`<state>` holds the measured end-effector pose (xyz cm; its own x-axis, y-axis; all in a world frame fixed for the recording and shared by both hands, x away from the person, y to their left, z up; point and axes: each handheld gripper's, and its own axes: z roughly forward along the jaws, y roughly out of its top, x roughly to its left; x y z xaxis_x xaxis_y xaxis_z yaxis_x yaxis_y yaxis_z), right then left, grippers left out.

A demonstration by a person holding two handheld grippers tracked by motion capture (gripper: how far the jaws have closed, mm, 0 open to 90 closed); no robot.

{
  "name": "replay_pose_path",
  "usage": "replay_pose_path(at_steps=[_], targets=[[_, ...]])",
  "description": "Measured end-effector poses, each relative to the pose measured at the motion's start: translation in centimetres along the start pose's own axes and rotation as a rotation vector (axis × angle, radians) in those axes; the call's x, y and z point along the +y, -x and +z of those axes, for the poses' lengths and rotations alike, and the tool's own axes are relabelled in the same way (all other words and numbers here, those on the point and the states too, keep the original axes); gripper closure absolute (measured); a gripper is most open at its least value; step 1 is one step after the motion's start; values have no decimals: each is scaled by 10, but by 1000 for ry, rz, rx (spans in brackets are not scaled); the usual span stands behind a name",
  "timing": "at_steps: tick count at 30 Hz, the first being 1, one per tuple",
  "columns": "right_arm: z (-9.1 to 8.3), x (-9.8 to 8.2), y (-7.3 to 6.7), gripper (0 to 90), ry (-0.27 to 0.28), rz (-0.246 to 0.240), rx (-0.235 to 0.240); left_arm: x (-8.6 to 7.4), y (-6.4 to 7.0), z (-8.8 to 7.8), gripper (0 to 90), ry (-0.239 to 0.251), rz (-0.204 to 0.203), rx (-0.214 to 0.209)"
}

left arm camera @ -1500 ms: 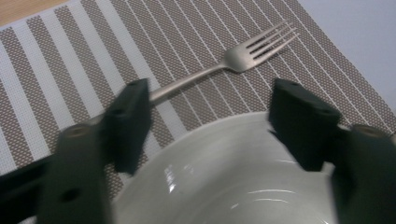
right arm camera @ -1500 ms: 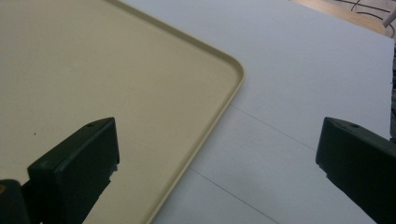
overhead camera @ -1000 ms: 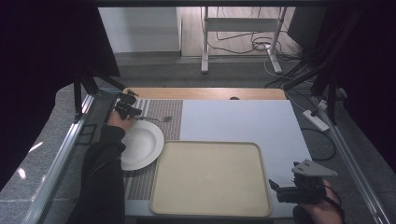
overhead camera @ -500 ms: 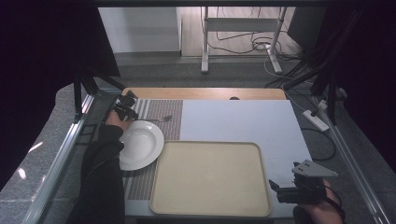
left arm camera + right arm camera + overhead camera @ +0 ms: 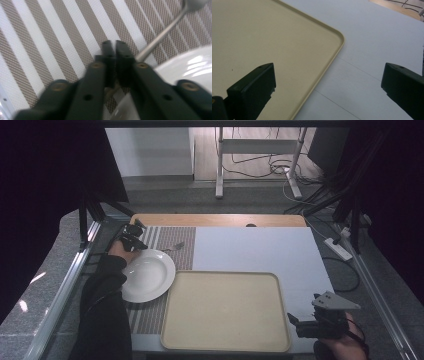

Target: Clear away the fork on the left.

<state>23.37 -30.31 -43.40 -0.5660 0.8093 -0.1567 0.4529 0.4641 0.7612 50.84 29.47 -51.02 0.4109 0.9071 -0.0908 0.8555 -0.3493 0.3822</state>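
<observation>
Left tongs [image 5: 113, 53] closed and empty beside the spoon [image 5: 160, 37] lying on the mat [image 5: 50, 45] by the plate [image 5: 147, 275]: open before straddling its handle; right tongs [image 5: 328, 85] wide, idle.

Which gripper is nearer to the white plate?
Left. The left gripper sits just beyond the white plate, while the right gripper is across the tray.

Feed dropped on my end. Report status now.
Left gripper shut, empty, over striped mat beside plate. Right gripper open by tray. Fork untouched.
</observation>
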Motion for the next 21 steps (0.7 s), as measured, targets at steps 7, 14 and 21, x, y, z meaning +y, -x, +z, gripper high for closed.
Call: replay_pose_path(at_steps=[7,14,21], targets=[[0,0,0,1,-3,-5,2,14,12,-3,340,99,18,-64],[0,0,-1,1,-2,-8,3,28,33,17,0,23,88,-90],[0,0,0,2,-2,-7,3,36,46,36,33,-58,155,-16]])
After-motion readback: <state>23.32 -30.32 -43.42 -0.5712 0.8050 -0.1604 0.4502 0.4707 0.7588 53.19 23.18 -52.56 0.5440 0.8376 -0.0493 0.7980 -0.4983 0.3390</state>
